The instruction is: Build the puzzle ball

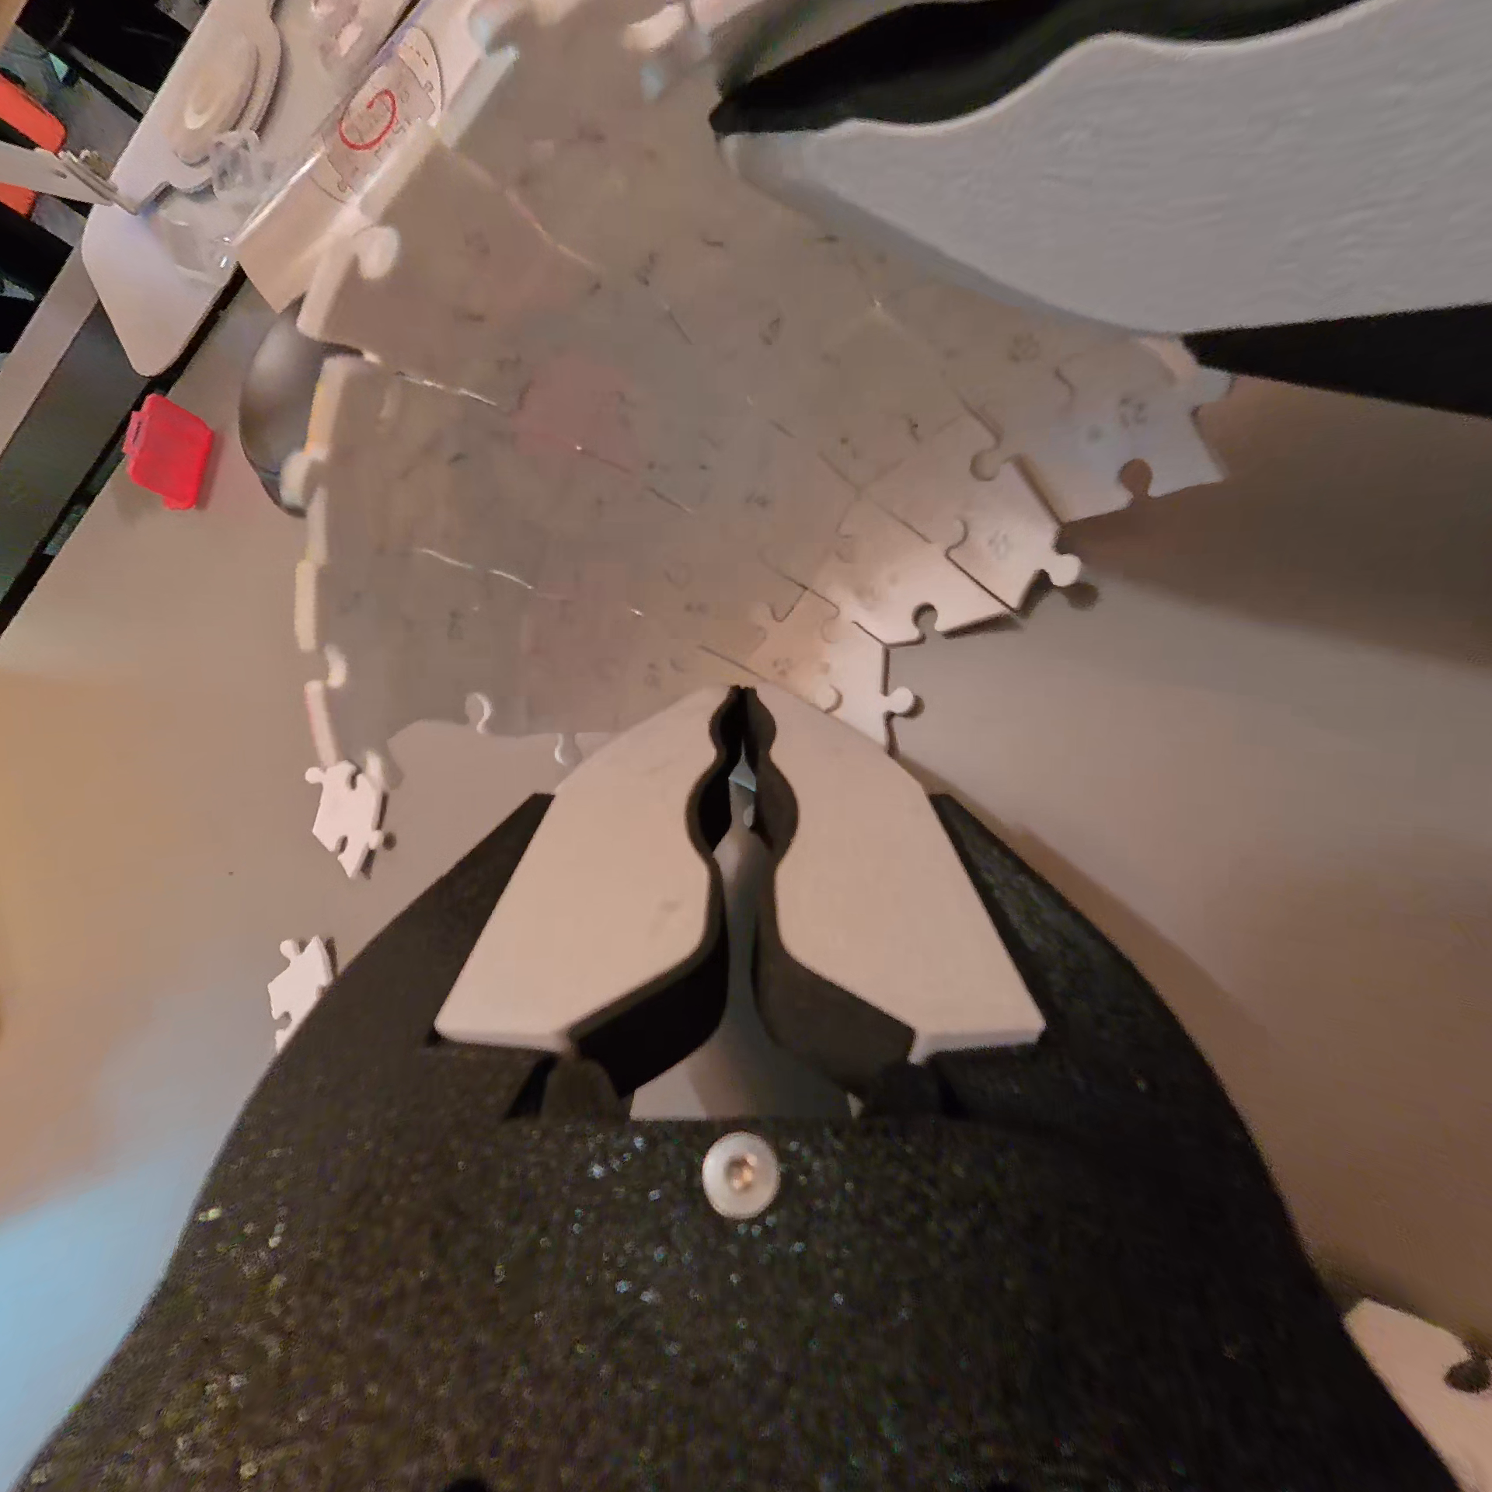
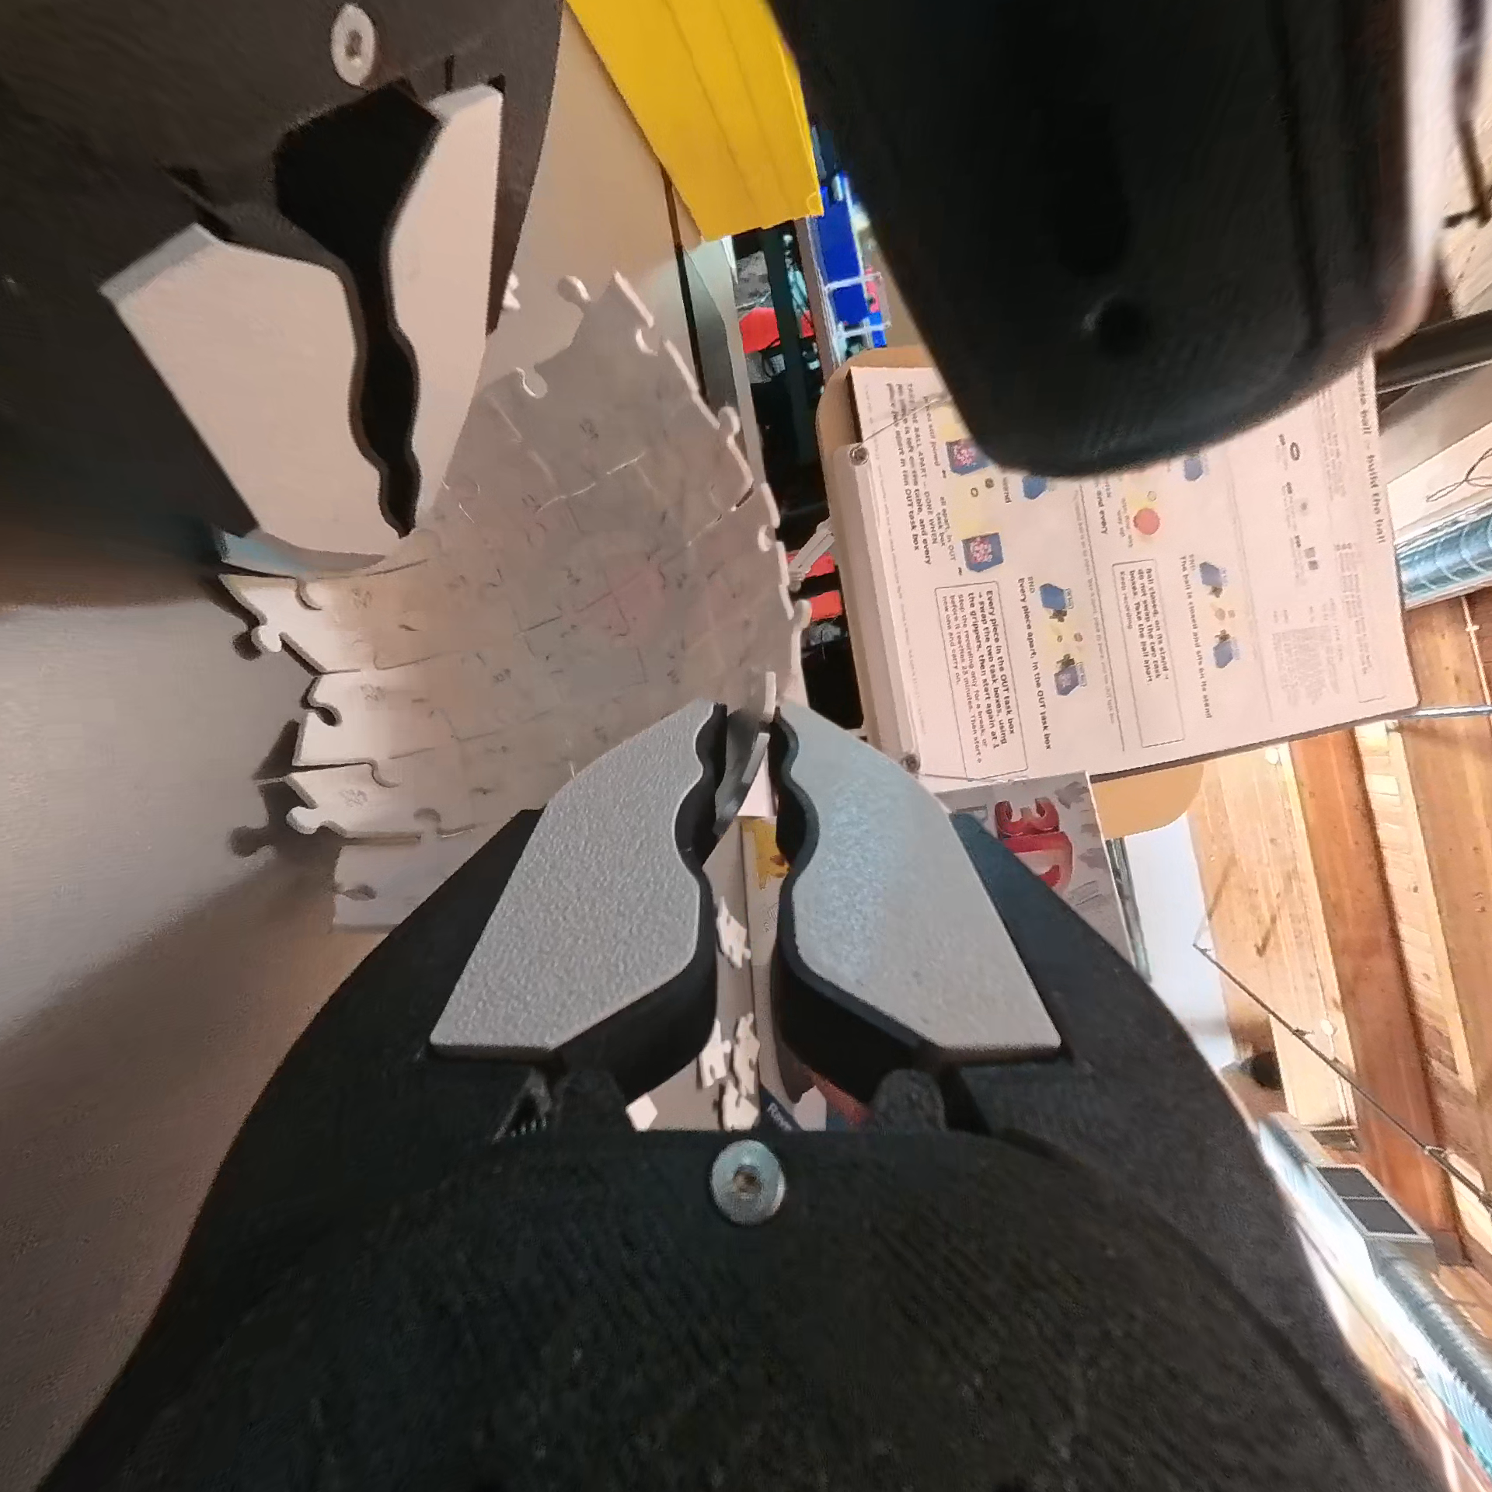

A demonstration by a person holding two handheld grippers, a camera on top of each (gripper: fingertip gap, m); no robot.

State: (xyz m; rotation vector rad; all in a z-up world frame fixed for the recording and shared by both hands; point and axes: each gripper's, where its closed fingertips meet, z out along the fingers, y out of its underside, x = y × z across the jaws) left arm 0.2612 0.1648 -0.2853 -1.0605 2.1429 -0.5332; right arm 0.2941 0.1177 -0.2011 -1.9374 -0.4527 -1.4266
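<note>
A curved shell of joined pale grey puzzle pieces (image 1: 646, 452) hangs above the grey table (image 1: 1211, 807), held between both grippers. My left gripper (image 1: 740, 702) is shut on the shell's near lower edge. The right wrist view shows it at upper left (image 2: 400, 517), with its tips on the shell (image 2: 565, 581). My right gripper (image 2: 747, 727) is shut on an edge piece of the shell, which sits between its pads. One of its pale fingers (image 1: 1130, 178) fills the top right of the left wrist view.
Two loose white puzzle pieces (image 1: 347, 815) (image 1: 299, 977) lie on the table at left. A red block (image 1: 169, 452) and clear packaging (image 1: 218, 105) sit farther back. An instruction sheet (image 2: 1130, 581), a yellow panel (image 2: 710, 105) and a black rounded body (image 2: 1090, 202) show beyond. The gap from one gripper's tips to the other's is roughly 10 cm.
</note>
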